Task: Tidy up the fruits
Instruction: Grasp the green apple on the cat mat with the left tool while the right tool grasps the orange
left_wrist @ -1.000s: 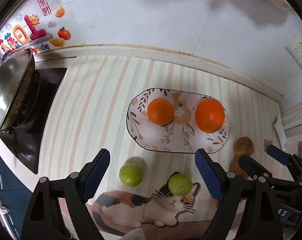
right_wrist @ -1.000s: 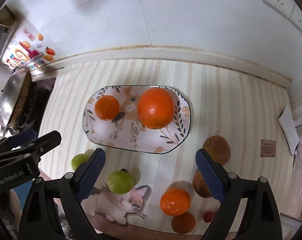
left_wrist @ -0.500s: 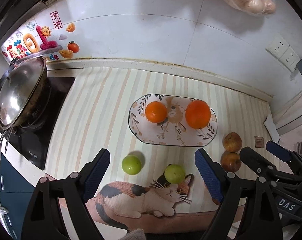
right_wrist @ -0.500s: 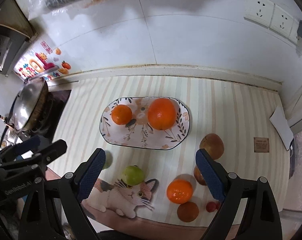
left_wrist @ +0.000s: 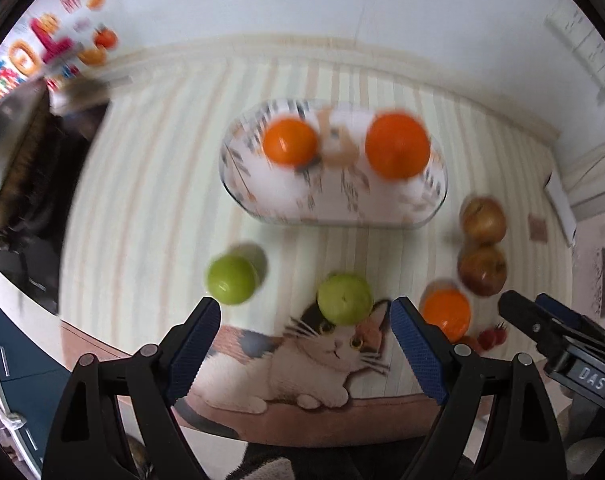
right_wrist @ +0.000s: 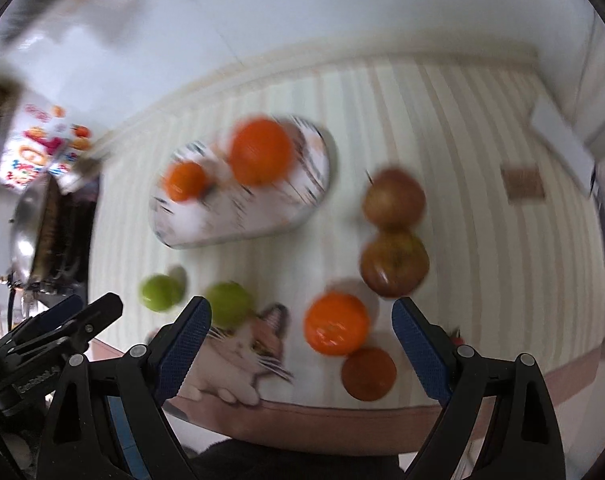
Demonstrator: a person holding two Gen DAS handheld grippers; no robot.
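Note:
An oval patterned plate holds two oranges. In front of it lie two green fruits on the striped cat mat. To the right sit two brownish apples, a loose orange and a darker round fruit. My left gripper is open above the mat, the right-hand green fruit just beyond its fingertips. My right gripper is open too, with the loose orange showing between its fingers, untouched. Both views are motion-blurred.
A steel pan lid rests on a black hob at the left. Small red fruits lie near the mat's front right. A white tiled wall with wall sockets runs behind. The counter's front edge is close below the grippers.
Both grippers have dropped closer to the mat since half a second ago. The right view has rolled, tilting the plate. Fruits look larger and have not shifted on the mat.

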